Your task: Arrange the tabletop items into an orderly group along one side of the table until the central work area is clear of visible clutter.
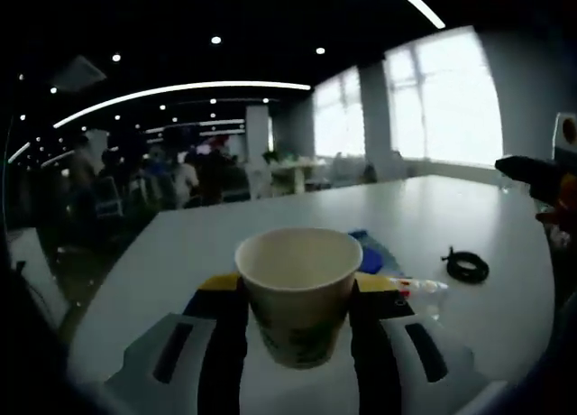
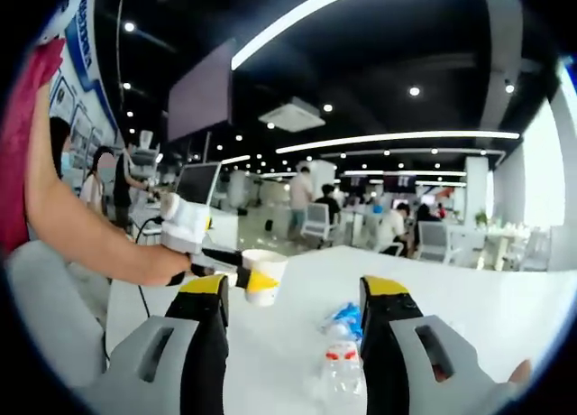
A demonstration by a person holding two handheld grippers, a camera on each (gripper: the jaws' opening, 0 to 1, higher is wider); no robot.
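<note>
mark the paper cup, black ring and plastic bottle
paper cup (image 1: 299,293): left gripper view, front wall
black ring (image 1: 467,267): left gripper view, near edge of the loop
plastic bottle (image 2: 341,372): right gripper view, clear body

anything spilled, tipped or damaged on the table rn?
Nothing spilled or damaged. The paper cup sits upright, clamped in the left gripper. Only oddity: a clear plastic bottle lies on its side on the white table beside a blue wrapper. A black coiled cable lies loose.
</note>
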